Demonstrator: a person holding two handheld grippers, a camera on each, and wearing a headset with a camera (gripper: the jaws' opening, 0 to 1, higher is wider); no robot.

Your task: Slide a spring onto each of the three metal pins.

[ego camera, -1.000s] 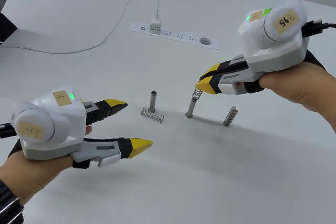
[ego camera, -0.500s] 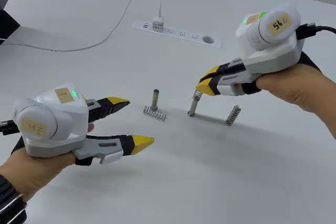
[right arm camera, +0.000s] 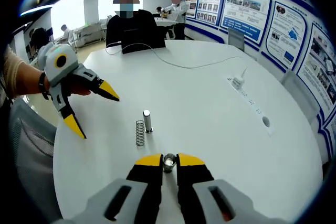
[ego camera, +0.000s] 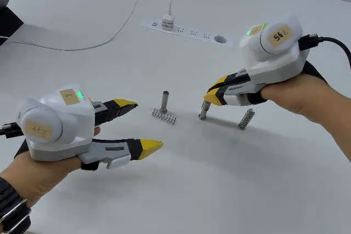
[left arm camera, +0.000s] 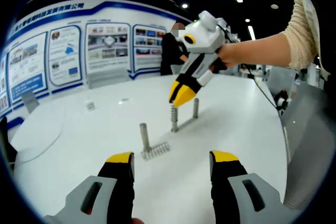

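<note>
From our wide, empty left tongs [left arm camera: 172,156] the loose spring [left arm camera: 156,150] lies flat at twelve o'clock, crosswise. Our right tongs [right arm camera: 169,160] seemingly pinch the second spring [ego camera: 206,104].

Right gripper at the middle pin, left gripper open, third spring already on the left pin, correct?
No: in the head view the third spring lies on the table beside the bare left pin. The right gripper is at the middle pin and the left gripper is open.

Three pins [ego camera: 165,101], seemingly three springs [ego camera: 164,116]
</note>
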